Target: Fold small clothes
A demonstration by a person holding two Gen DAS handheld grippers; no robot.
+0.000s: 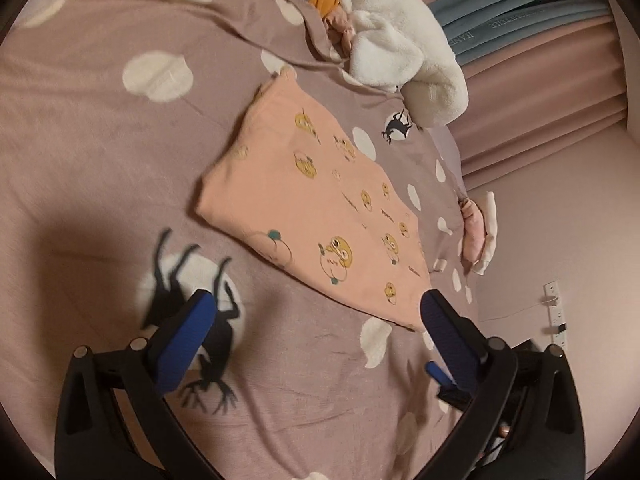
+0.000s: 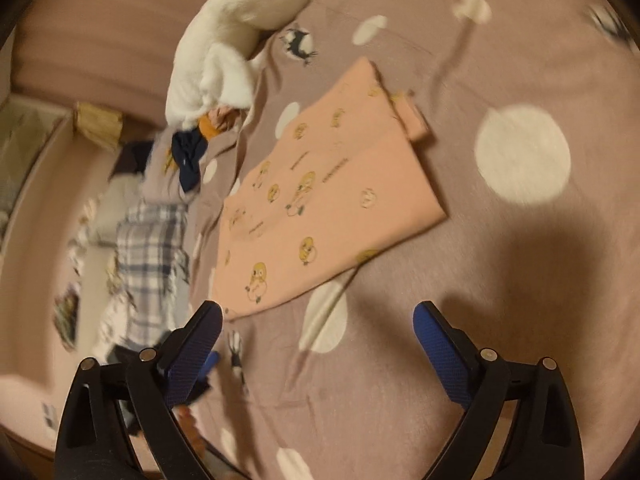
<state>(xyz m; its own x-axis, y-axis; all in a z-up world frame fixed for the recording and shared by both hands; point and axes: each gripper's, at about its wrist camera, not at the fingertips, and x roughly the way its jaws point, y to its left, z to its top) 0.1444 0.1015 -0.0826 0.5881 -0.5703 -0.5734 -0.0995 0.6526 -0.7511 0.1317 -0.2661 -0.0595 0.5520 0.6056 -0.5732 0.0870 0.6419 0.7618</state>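
Peach folded garment (image 1: 320, 208) on mauve blanket (image 1: 100, 160), both grippers' fingers (image 1: 188, 340) wide, empty

Folded garment (image 1: 316, 208) lies on blanket (image 1: 100, 168), clothes pile (image 1: 384, 40) behind.

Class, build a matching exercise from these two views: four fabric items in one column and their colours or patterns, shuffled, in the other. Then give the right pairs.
Items
1. Folded garment
2. Bedspread
3. Fluffy garment
4. Cloth beside the bed

Descriptions
A. White
B. Blue and white plaid
C. Peach with yellow cartoon prints
D. Mauve with cream dots and dark deer

Pairs: 1-C, 2-D, 3-A, 4-B
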